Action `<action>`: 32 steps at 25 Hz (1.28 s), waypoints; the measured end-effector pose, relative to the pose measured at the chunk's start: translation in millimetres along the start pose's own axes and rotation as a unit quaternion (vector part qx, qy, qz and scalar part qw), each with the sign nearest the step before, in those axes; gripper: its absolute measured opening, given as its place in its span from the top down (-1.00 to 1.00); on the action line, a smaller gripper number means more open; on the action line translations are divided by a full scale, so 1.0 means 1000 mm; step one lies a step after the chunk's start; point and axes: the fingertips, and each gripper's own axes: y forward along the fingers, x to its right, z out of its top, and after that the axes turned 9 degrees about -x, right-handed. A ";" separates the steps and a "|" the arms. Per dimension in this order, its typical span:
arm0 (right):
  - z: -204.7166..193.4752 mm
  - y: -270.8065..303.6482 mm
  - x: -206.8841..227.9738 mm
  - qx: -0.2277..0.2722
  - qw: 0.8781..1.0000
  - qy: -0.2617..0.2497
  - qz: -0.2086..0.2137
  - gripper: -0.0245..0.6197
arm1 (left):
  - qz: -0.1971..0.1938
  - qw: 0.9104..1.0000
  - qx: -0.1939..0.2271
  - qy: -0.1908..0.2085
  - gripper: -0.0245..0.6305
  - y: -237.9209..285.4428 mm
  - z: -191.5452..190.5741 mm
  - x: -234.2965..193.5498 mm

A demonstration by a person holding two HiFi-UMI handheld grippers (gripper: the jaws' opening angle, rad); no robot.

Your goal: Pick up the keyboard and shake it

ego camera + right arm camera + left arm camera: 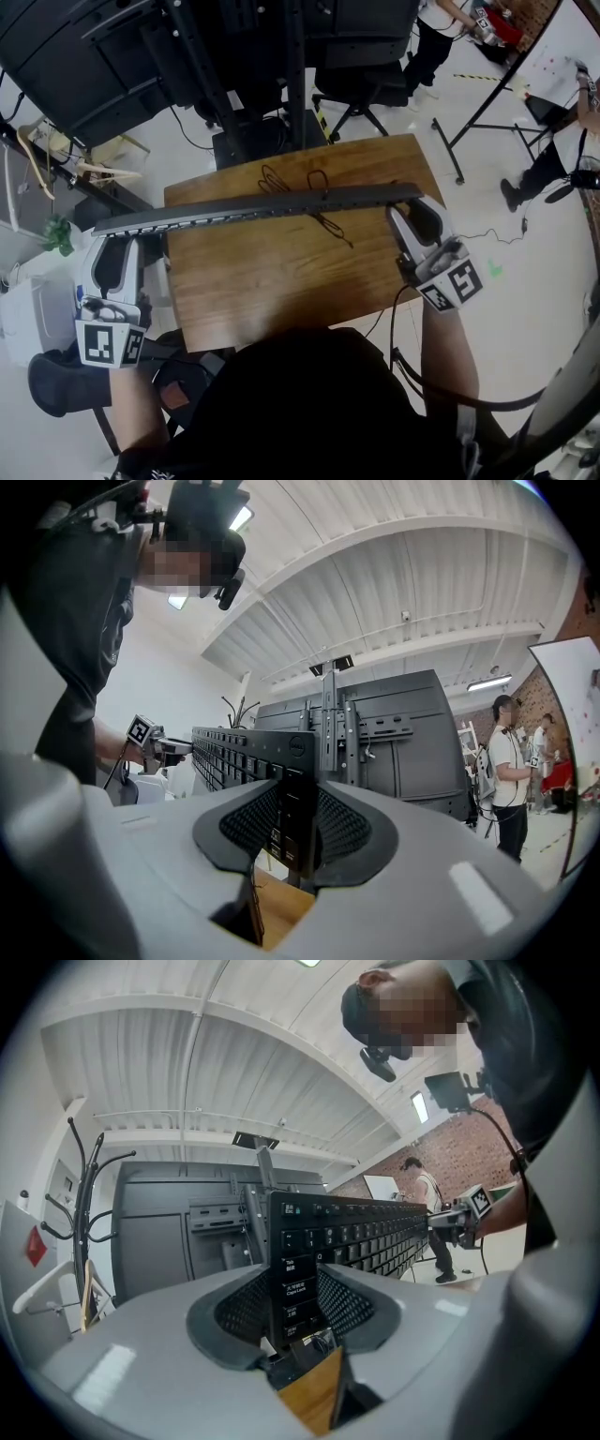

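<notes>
Keyboard (253, 208), long black plastic, looks stiff and light. Left gripper (120, 242) and right gripper (412, 214) jaws clamp its opposite ends.

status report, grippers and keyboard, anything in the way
Left gripper, right gripper shut on keyboard ends. Keyboard on edge above table. Cable hangs beneath.

The keyboard (253, 208) you held was matt black plastic. The table (281, 281) was brown wood, grained, with a soft sheen. Your left gripper (117, 241) and right gripper (414, 208) had smooth, pale grey plastic shells and black, finely dimpled pads (239, 1305).
</notes>
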 end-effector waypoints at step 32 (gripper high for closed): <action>-0.002 -0.007 -0.001 -0.006 1.000 -0.001 -0.010 0.54 | -0.014 1.000 0.006 0.000 0.46 0.008 0.000 0.001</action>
